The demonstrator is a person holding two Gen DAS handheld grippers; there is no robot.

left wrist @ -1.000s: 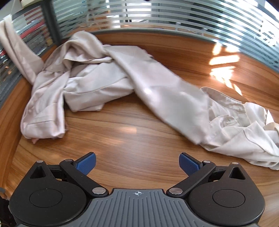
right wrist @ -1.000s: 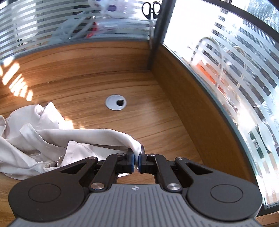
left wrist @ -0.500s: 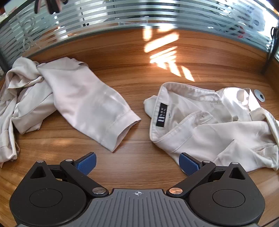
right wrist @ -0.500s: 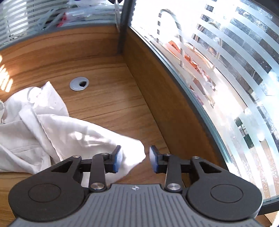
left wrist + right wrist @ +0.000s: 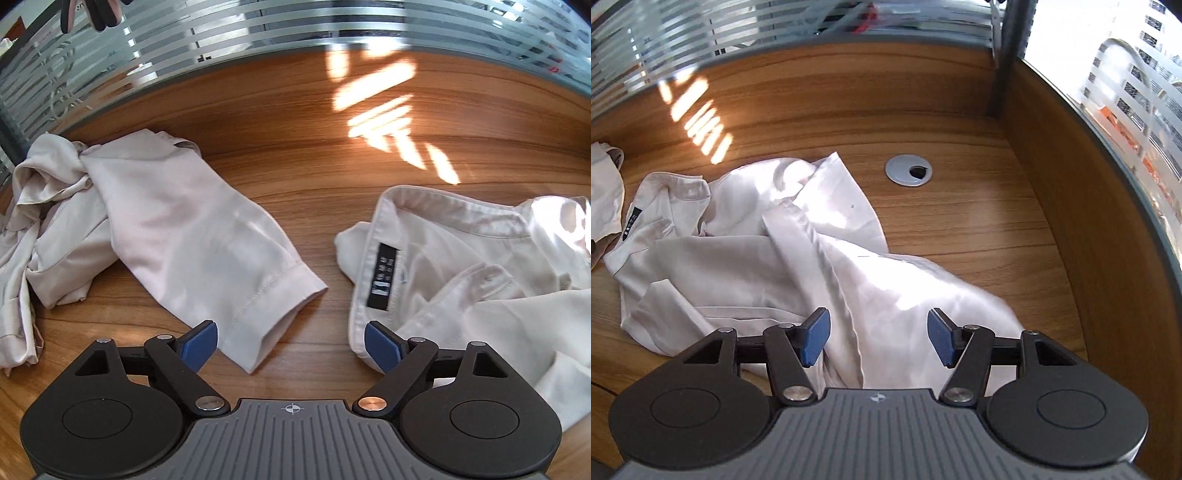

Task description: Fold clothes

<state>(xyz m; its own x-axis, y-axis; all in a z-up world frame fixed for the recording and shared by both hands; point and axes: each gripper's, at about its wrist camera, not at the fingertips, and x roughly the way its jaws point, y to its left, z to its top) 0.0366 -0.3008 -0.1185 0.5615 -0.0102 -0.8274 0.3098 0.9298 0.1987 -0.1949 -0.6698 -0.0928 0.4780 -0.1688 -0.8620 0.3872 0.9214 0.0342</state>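
A crumpled white shirt [image 5: 461,266] with a black neck label [image 5: 384,277] lies on the wooden desk at the right of the left wrist view. It also fills the middle of the right wrist view [image 5: 768,258]. A beige garment [image 5: 173,229] lies crumpled at the left, one sleeve cuff reaching toward my left gripper [image 5: 291,343]. That gripper is open and empty, between the cuff and the shirt collar. My right gripper [image 5: 877,338] is open and empty, just above the white shirt's near fold.
A round grey cable grommet [image 5: 908,170] sits in the desk beyond the shirt. Striped frosted glass partitions [image 5: 258,33] wall the back, and a glass wall [image 5: 1126,122] stands to the right. A dark post [image 5: 1008,55] marks the corner.
My right gripper opened and let go of the white shirt's edge, which dropped onto the desk. My left gripper swung right from the beige garment to face both garments, staying open.
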